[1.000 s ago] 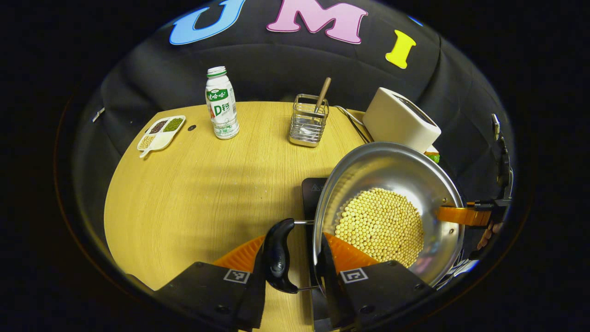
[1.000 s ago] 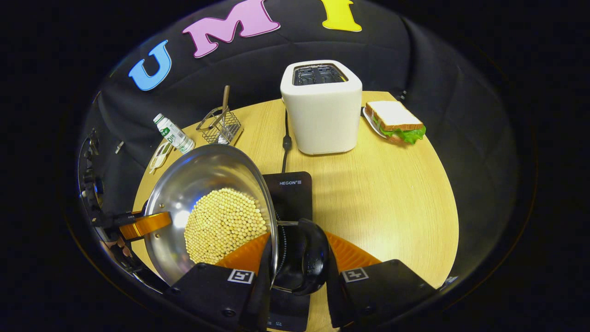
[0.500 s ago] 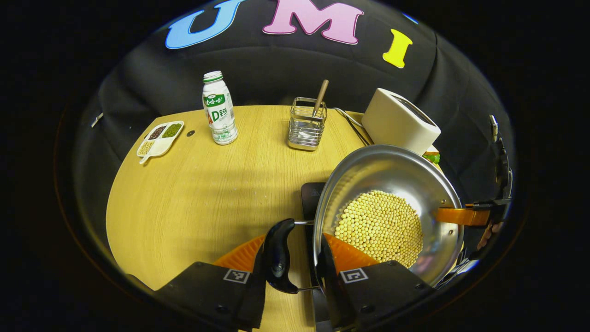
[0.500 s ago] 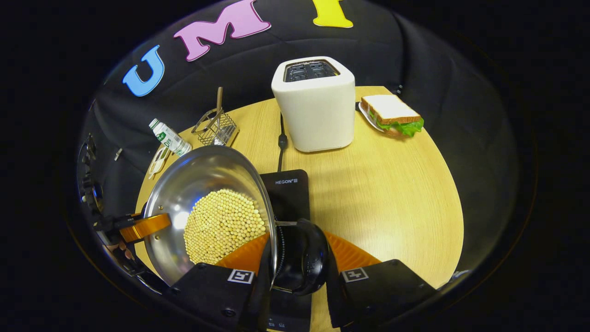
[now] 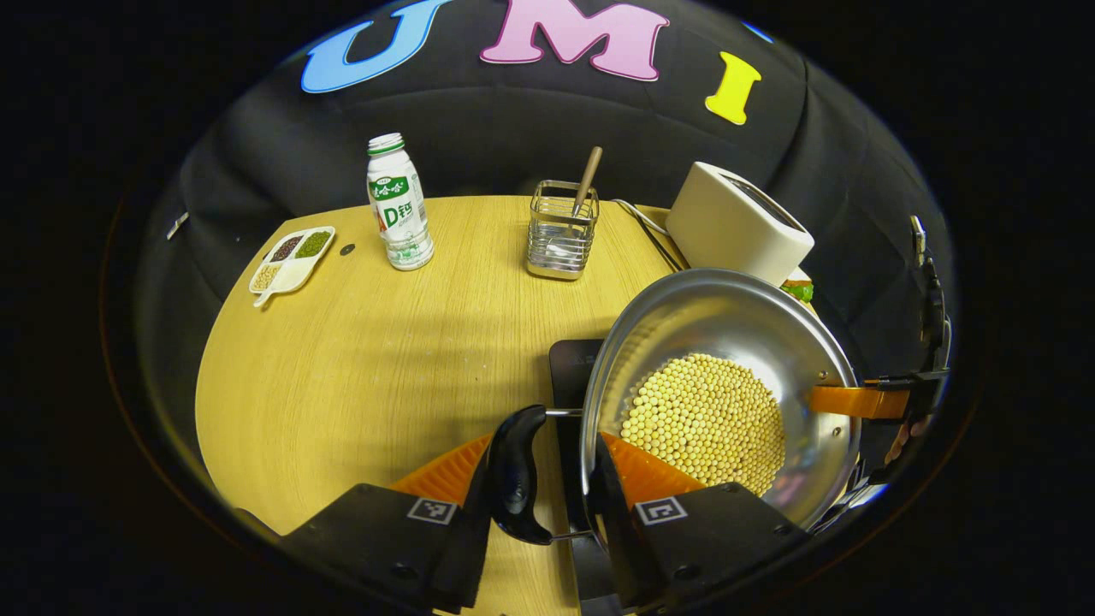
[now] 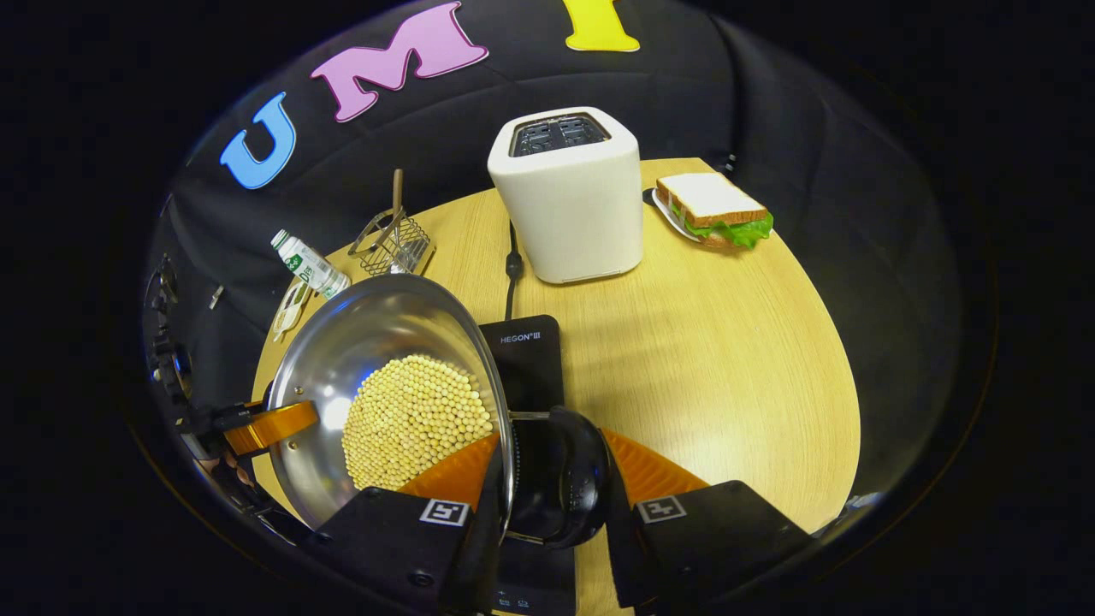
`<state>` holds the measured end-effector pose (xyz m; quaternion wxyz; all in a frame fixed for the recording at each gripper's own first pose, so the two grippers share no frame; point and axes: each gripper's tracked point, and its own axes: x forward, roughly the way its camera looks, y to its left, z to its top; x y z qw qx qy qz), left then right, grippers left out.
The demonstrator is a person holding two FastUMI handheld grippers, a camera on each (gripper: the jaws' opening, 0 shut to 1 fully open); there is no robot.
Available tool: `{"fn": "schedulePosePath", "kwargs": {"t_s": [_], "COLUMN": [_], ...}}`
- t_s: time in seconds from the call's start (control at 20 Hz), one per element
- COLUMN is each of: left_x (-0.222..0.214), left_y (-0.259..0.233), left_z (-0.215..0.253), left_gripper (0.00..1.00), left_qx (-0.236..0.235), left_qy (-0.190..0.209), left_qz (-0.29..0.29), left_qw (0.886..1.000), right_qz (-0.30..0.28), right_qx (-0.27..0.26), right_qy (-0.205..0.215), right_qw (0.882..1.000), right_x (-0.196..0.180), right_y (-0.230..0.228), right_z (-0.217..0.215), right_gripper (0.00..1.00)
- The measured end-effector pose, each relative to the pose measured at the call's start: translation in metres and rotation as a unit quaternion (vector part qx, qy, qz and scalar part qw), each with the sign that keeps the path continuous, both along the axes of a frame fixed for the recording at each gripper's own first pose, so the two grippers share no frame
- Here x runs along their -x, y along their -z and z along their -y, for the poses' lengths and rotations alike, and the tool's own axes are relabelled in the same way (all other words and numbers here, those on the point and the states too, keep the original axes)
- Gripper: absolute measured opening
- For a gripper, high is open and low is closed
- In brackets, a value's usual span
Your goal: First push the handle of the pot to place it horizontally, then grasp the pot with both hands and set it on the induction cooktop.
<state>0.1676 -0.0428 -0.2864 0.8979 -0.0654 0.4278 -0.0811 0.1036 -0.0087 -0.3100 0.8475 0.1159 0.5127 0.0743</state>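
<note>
— Left gripper view first: what is the biggest thing before you?

— The round wooden table (image 5: pixel 359 359), pale and grained. Above it I hold the steel pot (image 5: pixel 727 325), shiny, wide and shallow, its bottom covered with small round yellow soybeans (image 5: pixel 706 419). The pot is up off the table, over the black induction cooktop (image 5: pixel 569 376), which peeks out at its left side.

— And your jaws?

— My left gripper (image 5: pixel 543 479) has closed on the pot's rim at the left black handle (image 5: pixel 515 475), a curved glossy loop on wire posts: one finger outside the handle, the other inside the wall. My right gripper (image 6: pixel 547 483) clamps the opposite black handle (image 6: pixel 565 488) the same way.

— What does the right gripper view add?

— The cooktop's flat glassy face (image 6: pixel 530 359), bare beyond the pot, the slotted top of the white toaster (image 6: pixel 569 201), and a sandwich (image 6: pixel 714 210) with lettuce on a plate behind it. It shows my other gripper's ribbed finger (image 6: pixel 269 423) at the far rim.

— And the left one alone?

— The divided white dish (image 5: pixel 291 261) of beans shows plainly, and the upright plastic milk bottle (image 5: pixel 396 205), and the square wire holder (image 5: pixel 560 231) with a wooden-handled utensil (image 5: pixel 587 180) in it.
</note>
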Motion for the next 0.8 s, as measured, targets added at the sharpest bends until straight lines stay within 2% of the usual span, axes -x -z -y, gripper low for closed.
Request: {"fn": "schedulePosePath", "kwargs": {"t_s": [0.1, 0.15, 0.2, 0.25, 0.3, 0.6, 0.8], "left_x": [-0.004, -0.005, -0.005, -0.002, 0.001, 0.025, 0.043], "left_y": [-0.010, -0.015, -0.018, -0.018, -0.021, -0.053, -0.088], "left_z": [-0.001, -0.002, -0.006, -0.008, -0.011, -0.015, -0.016], "left_gripper": [0.65, 0.74, 0.80, 0.99, 0.98, 0.96, 0.96], "left_qx": [-0.001, -0.004, -0.011, -0.018, -0.023, -0.013, -0.014], "left_qy": [-0.009, -0.013, -0.017, -0.019, -0.023, -0.047, -0.066], "left_qz": [0.022, 0.034, 0.038, 0.037, 0.039, 0.064, 0.102], "left_qw": [1.000, 0.999, 0.999, 0.999, 0.999, 0.997, 0.993], "right_qz": [0.015, 0.029, 0.032, 0.031, 0.033, 0.076, 0.128], "right_qx": [0.001, -0.009, -0.014, -0.007, -0.001, 0.006, 0.017], "right_qy": [0.014, 0.018, 0.017, 0.016, 0.018, 0.049, 0.054], "right_qw": [1.000, 0.999, 0.999, 0.999, 0.999, 0.996, 0.990], "right_x": [-0.004, -0.010, -0.008, -0.007, -0.005, -0.004, 0.001], "right_y": [-0.009, -0.017, -0.020, -0.021, -0.022, -0.056, -0.092], "right_z": [0.002, -0.002, -0.005, -0.003, 0.001, 0.016, 0.021], "right_gripper": [0.55, 0.61, 0.75, 0.79, 0.99, 0.99, 0.99]}}
